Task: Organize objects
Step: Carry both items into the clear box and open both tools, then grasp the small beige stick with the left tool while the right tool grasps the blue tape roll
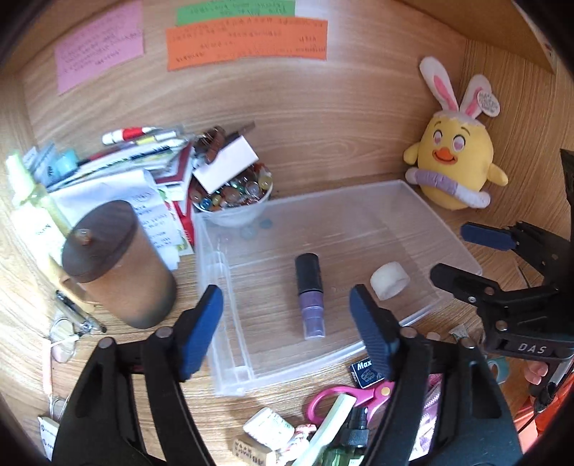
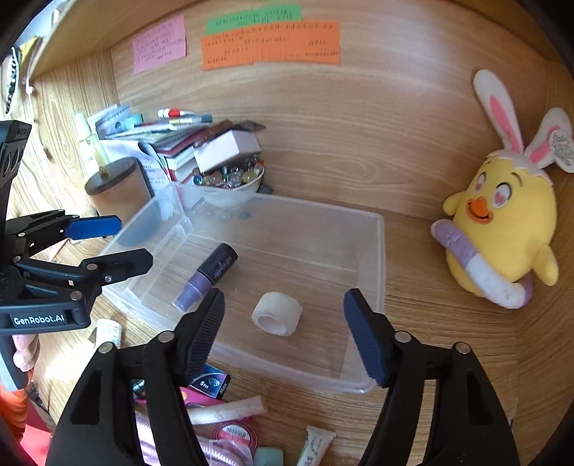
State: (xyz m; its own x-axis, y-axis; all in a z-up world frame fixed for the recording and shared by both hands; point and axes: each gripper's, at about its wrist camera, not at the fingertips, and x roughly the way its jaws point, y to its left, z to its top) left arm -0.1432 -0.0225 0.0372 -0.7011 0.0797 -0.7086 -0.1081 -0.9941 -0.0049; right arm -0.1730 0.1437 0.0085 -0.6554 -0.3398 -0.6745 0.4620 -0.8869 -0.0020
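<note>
Wooden bench (image 2: 448, 358), clear tray (image 2: 373, 222) — tape roll (image 2: 277, 313) looks light, squashy; pinch its sides — both jaws apart, empty.

A wood-grain desk (image 2: 448, 322) meets a matching back panel (image 2: 358, 125) with a shelf (image 2: 89, 39) overhead, lit brightly from the left.

We saw a yellow chick plush (image 2: 502, 229) with bunny ears leaning against the wooden wall at the right. Pink (image 2: 159, 43), green (image 2: 254, 16) and orange (image 2: 271, 44) notes were stuck on the back wall. At the left, a bowl of glass beads (image 1: 233, 197) held a white box (image 1: 226, 163) on top, beside a paper stack (image 1: 118, 172). A brown canister (image 1: 118, 265) with a dark lid stood near them on the desk (image 1: 323, 143).
</note>
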